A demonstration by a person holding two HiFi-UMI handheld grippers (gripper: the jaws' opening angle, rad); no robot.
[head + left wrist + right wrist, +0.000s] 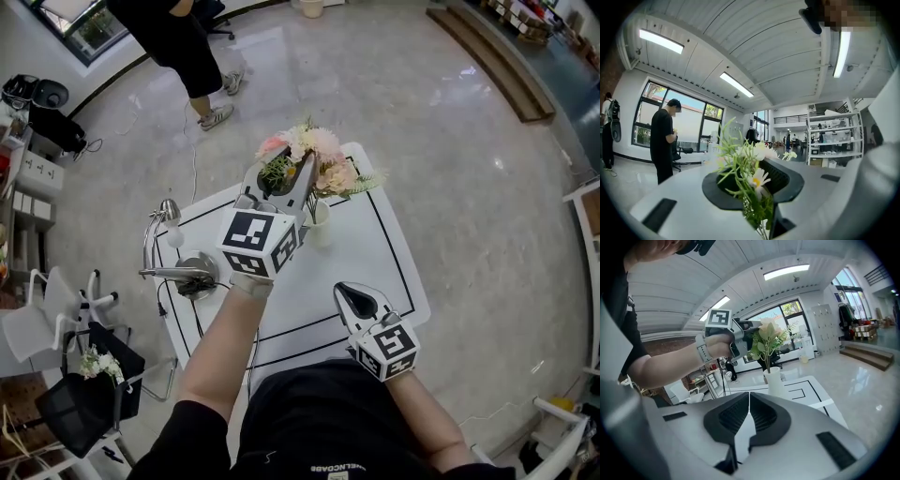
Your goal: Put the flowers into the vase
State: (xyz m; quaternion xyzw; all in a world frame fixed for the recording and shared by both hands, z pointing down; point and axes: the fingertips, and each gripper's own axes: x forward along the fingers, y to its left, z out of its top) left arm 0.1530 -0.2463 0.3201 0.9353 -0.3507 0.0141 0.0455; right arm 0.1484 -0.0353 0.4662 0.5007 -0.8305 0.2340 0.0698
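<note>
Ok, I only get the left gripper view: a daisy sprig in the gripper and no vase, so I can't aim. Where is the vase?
Observer: The head view shows the white vase on the table, close beside the left gripper, which is shut on the daisy sprig.
Operator: Is the vase empty?
Observer: No, pink and cream flowers stand in it.
Operator: And the right gripper?
Observer: The right gripper is shut and empty, by the table's near edge and apart from the vase.
</note>
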